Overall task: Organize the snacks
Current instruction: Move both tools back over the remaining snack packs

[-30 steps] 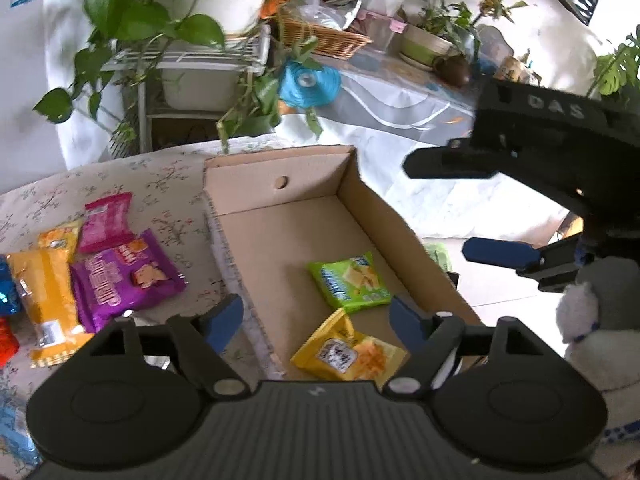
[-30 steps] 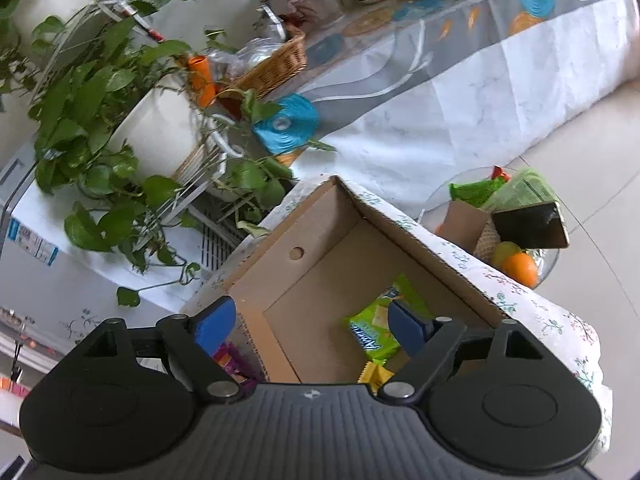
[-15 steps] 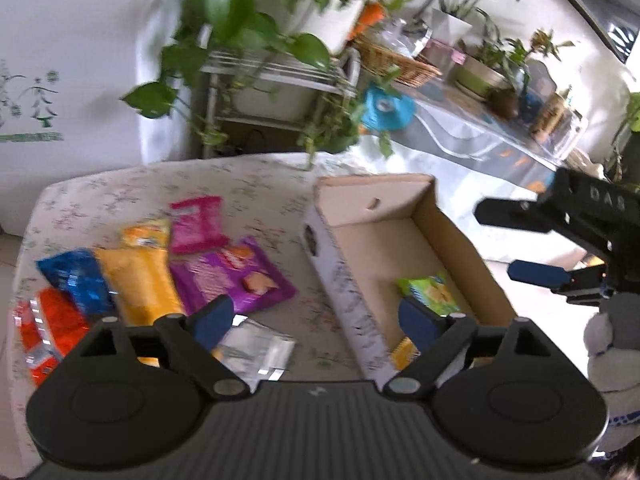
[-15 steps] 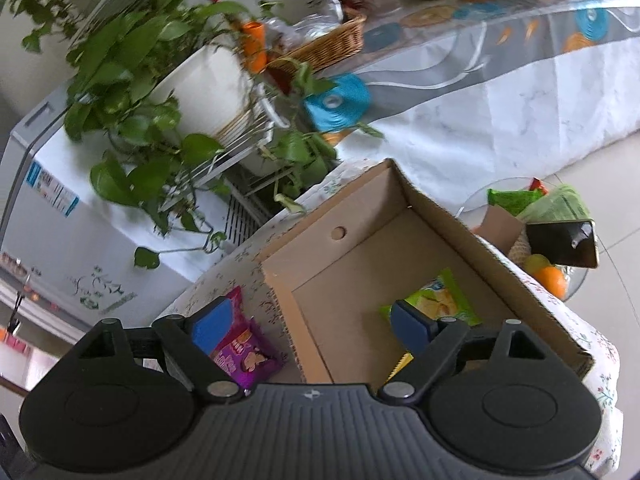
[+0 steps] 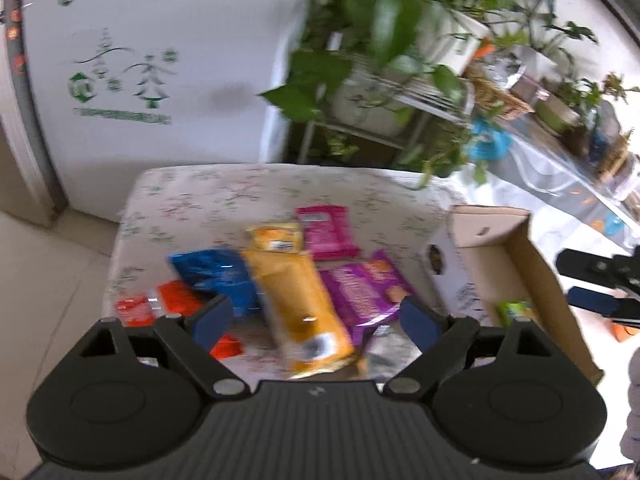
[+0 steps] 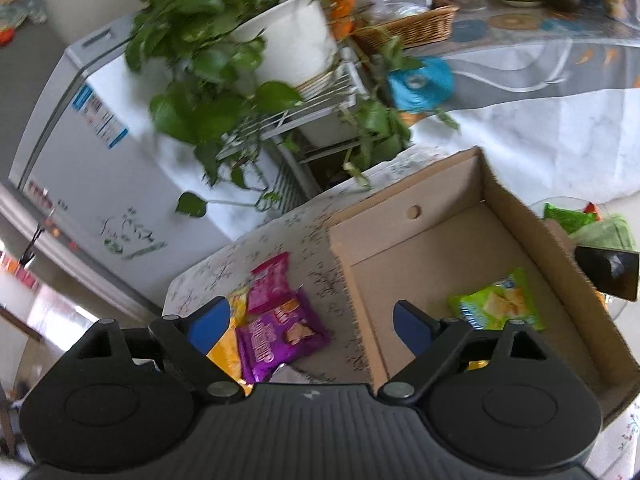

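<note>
Centrally, the floral-clothed counter (image 5: 208,196) carries an open cardboard box (image 6: 516,208), with a green snack packet (image 6: 496,304) inside it. Beside the box lie purple (image 5: 360,292), yellow (image 5: 300,312) and pink (image 5: 326,230) packets. Left gripper (image 5: 316,318) and right gripper (image 6: 310,324) hover empty, jaws apart, the right's having just widened.

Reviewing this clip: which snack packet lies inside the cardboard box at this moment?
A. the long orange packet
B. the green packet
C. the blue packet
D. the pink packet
B: the green packet lies on the floor of the cardboard box, while the long orange packet, pink packet and blue packet lie outside it on the tablecloth.
</note>
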The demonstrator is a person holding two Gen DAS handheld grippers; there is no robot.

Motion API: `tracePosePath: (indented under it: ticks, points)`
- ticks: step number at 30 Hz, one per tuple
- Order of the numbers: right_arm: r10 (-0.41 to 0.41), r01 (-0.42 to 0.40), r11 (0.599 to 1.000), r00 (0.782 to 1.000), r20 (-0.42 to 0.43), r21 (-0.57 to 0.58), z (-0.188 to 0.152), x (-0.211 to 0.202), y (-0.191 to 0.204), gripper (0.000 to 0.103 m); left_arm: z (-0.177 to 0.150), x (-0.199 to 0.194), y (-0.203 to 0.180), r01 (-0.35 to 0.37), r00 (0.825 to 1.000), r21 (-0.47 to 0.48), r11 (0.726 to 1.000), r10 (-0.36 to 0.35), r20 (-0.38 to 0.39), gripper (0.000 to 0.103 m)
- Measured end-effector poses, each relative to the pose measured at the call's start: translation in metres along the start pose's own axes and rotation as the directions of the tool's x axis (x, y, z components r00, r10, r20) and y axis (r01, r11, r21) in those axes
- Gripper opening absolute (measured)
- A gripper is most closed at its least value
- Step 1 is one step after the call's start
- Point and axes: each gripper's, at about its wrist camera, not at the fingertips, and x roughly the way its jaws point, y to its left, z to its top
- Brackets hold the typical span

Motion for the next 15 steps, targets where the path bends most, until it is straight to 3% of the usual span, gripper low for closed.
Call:
tracePosePath:
  ticks: [9, 15]
  points:
    - [0.055, -0.059, 0.997, 0.995, -0.086, -0.055, -0.012, 0.023, 0.025, 0.093, -0.002, 0.013, 0.050, -0.105, 0.994, -0.080, 0.991, 0.103, -0.036, 0.090]
    - [0.108, -0.119, 0.992, 0.977, -0.183, -0.051, -0.023, 0.043, 0.040, 0.093, -0.010, 0.029, 0.075, -0.158, 0.985, -0.110, 0.981, 0.148, -0.094, 0.090]
